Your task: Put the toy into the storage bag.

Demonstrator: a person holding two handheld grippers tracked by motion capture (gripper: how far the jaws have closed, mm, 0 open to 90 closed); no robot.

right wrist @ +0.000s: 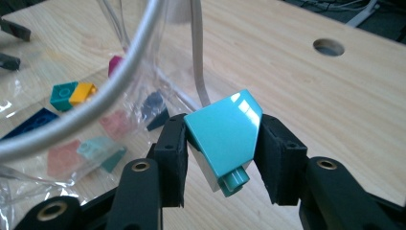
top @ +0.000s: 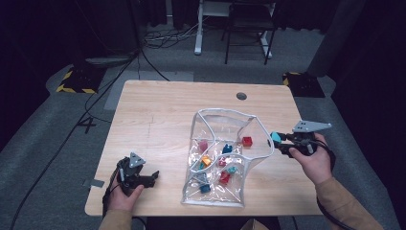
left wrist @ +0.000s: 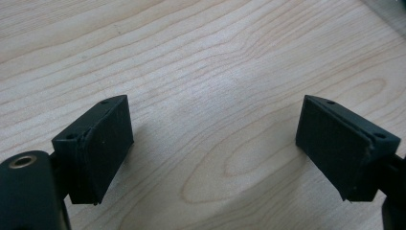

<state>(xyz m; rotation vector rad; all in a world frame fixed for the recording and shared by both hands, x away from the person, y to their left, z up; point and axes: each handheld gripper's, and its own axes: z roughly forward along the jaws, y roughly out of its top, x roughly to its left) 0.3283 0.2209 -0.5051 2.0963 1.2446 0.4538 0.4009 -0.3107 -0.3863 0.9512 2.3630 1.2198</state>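
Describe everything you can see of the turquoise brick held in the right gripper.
The turquoise brick is a glossy plastic toy piece with a sloped, shiny face and one round stud at its lower end. It sits tilted, clamped between the two black jaws of the right gripper, above the wooden table, just outside the white rim of the clear bag.

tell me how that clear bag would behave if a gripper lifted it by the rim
The clear bag is probably floppy: its film wrinkles and its white rim curves unevenly. The loose bricks inside would likely slide toward the lowest point. It looks light.
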